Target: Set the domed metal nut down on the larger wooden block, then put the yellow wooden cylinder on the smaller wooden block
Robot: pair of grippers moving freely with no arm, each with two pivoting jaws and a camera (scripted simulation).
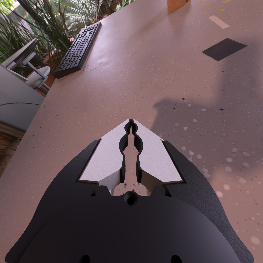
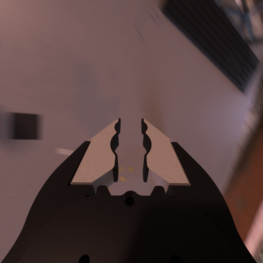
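Left black-and-white two-finger gripper (image 1: 131, 119): jaws closed, empty; tan wooden block (image 1: 176, 5) far ahead. Right gripper (image 2: 131, 121): jaws parted, empty, view blurred. Nut and cylinder unseen; misaimed approach likely.

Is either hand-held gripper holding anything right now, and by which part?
Nothing. The left hand-held gripper is shut empty; the right hand-held gripper is open and empty.

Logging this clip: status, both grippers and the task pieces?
Left gripper shut, empty, above bare table. Right gripper open, empty, view blurred. One wooden block at far edge; nut, cylinder unseen. Nothing in the way.
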